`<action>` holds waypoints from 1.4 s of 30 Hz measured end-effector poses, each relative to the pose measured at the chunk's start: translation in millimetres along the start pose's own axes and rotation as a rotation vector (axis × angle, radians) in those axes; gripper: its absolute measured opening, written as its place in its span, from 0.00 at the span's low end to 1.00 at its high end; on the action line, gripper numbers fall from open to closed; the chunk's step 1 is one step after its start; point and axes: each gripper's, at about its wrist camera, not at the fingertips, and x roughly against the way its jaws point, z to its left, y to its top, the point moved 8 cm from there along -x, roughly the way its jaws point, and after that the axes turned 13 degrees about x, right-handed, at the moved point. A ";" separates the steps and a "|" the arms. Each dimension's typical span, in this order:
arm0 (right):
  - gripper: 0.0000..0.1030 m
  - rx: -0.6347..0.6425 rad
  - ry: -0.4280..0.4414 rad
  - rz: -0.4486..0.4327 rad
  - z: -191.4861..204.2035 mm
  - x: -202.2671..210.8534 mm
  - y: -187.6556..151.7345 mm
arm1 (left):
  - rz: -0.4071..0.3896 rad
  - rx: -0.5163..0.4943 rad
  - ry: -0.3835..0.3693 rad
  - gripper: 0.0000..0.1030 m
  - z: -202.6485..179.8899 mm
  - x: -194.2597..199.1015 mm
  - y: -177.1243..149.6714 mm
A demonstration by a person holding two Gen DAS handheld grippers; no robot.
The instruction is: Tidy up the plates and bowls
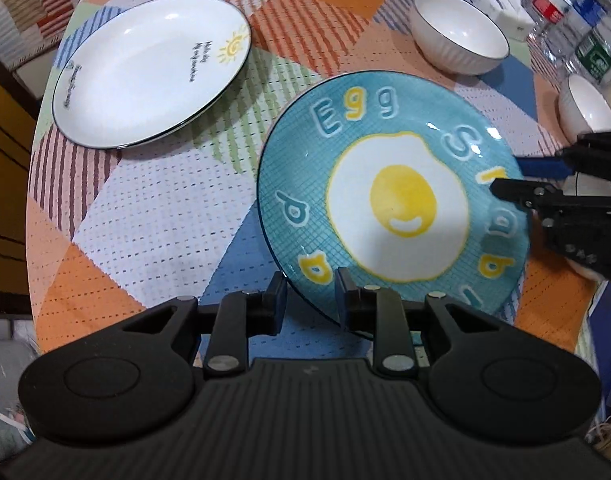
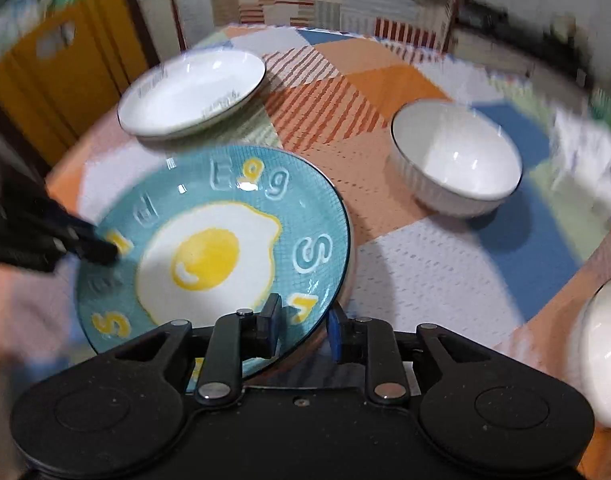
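- left wrist view: the left claw [image 1: 310, 294] straddles the near rim of the blue egg plate [image 1: 393, 204], one finger above the rim and one below, jaws narrow and closed on the rim.
- the plate is over the patterned table [image 1: 153, 216]; whether its underside touches the cloth is hard to say.
- the right claw [image 1: 505, 178] reaches in from the right edge, with the plate's far-right rim between its fingers.
- a white plate [image 1: 151, 70] with a sun drawing lies on the table to the upper left, well apart from the blue one.
- a white bowl [image 1: 459, 36] stands behind the blue plate; a second bowl [image 1: 587, 110] sits at the right edge.
- bottles [image 1: 573, 8] crowd the far right corner.
- right wrist view, blurred: the right claw [image 2: 305, 322] has the egg plate's [image 2: 213, 252] rim between its fingers, jaws narrow but apparently not pressing.
- the left claw [image 2: 101, 250] comes in from the left over the opposite rim.
- the white plate [image 2: 191, 94] lies beyond, the white bowl [image 2: 457, 160] to the right.
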 end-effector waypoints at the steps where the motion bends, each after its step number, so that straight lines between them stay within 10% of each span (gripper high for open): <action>1: 0.28 0.046 -0.049 0.020 3.2 -1.3 -1.0 | -0.015 -0.012 0.022 0.23 -1.0 0.7 0.2; 9: 0.18 0.238 -0.189 -0.008 18.0 3.1 5.5 | -0.011 0.028 -0.011 0.22 7.2 7.2 7.9; 25: 0.40 0.247 0.074 -0.234 6.4 88.3 88.1 | -0.097 0.004 0.000 0.27 88.0 68.1 37.9; 27: 0.51 0.216 0.098 -0.279 0.6 94.6 92.8 | -0.141 0.006 -0.017 0.42 100.9 71.8 44.8; 29: 0.54 0.190 0.138 -0.311 -3.3 93.9 96.4 | -0.182 0.049 -0.047 0.63 117.3 73.3 54.0; 42: 0.62 -0.094 0.370 -0.241 4.8 10.9 157.8 | -0.229 0.059 0.017 0.69 168.8 40.3 113.7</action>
